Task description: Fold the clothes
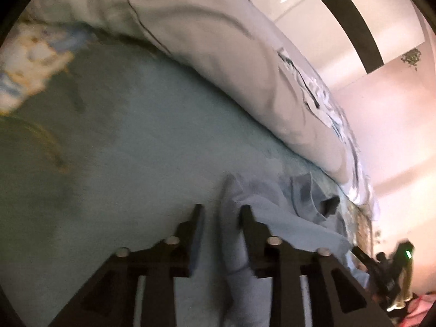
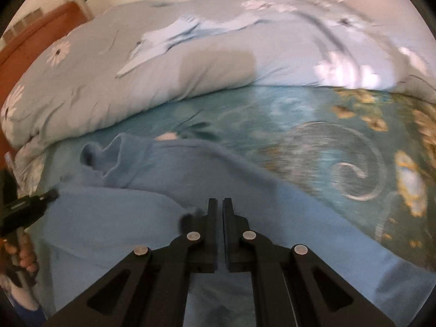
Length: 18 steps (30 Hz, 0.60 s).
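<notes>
right wrist | right gripper [image 2: 220, 204] jaws closed | over blue garment [image 2: 152, 163]

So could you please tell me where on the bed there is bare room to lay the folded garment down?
The patterned bedsheet lies bare between the rolled quilt and the blue garment, toward its gold-flowered side. It is crowded near the left tool, where garment, quilt and tool meet.

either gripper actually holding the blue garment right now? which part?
Right gripper: jaws shut over the light blue garment; whether fabric is pinched can't be told. Left gripper: jaws apart, straddling a raised fold of it, pads not pressing, so no hold.
</notes>
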{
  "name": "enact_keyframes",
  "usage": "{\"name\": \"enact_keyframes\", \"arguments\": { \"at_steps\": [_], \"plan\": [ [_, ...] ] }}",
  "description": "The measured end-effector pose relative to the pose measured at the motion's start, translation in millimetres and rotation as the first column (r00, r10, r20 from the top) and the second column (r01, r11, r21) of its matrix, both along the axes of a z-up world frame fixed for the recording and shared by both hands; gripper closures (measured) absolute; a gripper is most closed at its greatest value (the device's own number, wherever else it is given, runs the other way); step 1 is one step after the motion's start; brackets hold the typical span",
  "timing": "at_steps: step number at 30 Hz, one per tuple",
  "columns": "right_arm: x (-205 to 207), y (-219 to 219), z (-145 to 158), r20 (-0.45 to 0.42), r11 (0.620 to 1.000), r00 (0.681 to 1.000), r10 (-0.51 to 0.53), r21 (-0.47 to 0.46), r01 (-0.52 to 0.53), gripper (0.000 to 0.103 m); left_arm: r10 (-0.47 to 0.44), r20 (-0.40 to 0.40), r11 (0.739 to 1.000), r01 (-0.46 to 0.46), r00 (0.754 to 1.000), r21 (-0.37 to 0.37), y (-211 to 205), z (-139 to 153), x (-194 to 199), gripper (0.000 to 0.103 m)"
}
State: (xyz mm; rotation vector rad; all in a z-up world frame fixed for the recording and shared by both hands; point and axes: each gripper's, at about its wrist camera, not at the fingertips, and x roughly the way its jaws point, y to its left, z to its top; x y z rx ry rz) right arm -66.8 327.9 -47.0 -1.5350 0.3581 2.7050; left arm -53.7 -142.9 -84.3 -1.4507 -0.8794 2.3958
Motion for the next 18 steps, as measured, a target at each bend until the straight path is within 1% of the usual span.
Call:
{"name": "enact_keyframes", "arguments": {
  "at_steps": [1, 3, 5, 7, 9, 10, 13, 14, 15, 17, 18],
  "plan": [
    [15, 3, 5, -0.032, 1.000, 0.999, 0.000, -0.010, 0.000, 0.100, 0.009, -0.022, 1.000, -0.009, 1.000, -0.019, -3, 7, 7, 0.060],
    [50, 9, 12, -0.085, 0.999, 0.996, -0.013, -0.043, 0.009, 0.098, 0.019, -0.056, 0.999, -0.021, 0.998, -0.035, -5, 17, 19, 0.056],
    [91, 26, 10, -0.119, 0.992, 0.988, -0.101, -0.089, 0.091, 0.092, 0.025, -0.073, 0.999, -0.027, 0.997, -0.033, -6, 24, 30, 0.054],
    [133, 44, 9, -0.147, 0.975, 0.970, -0.196, -0.139, 0.176, 0.080, 0.010, -0.077, 1.000, -0.011, 0.997, -0.013, 0, 27, 42, 0.053],
    [175, 62, 7, -0.169, 0.947, 0.942, -0.290, -0.190, 0.257, 0.079, -0.002, -0.082, 1.000, 0.002, 0.997, -0.002, 6, 29, 52, 0.052],
    [193, 73, 5, -0.172, 0.927, 0.924, -0.343, -0.221, 0.303, 0.079, -0.007, -0.083, 1.000, 0.007, 0.996, 0.000, 10, 30, 56, 0.051],
    [229, 100, -1, -0.185, 0.869, 0.865, -0.466, -0.279, 0.408, 0.078, -0.014, -0.085, 1.000, 0.014, 0.996, -0.004, 23, 30, 68, 0.050],
    [236, 105, -2, -0.186, 0.856, 0.851, -0.491, -0.285, 0.432, 0.078, -0.013, -0.083, 1.000, 0.012, 0.997, -0.012, 28, 30, 71, 0.050],
    [239, 109, -4, -0.187, 0.842, 0.840, -0.509, -0.312, 0.441, 0.078, -0.012, -0.079, 1.000, 0.011, 0.997, -0.011, 33, 29, 70, 0.050],
    [243, 116, -7, -0.188, 0.810, 0.819, -0.543, -0.374, 0.451, 0.070, -0.019, -0.068, 1.000, 0.020, 0.997, 0.004, 43, 27, 74, 0.050],
    [243, 119, -9, -0.189, 0.798, 0.809, -0.557, -0.390, 0.459, 0.067, -0.027, -0.068, 0.999, 0.029, 0.997, 0.014, 44, 25, 77, 0.050]
  ]
}}
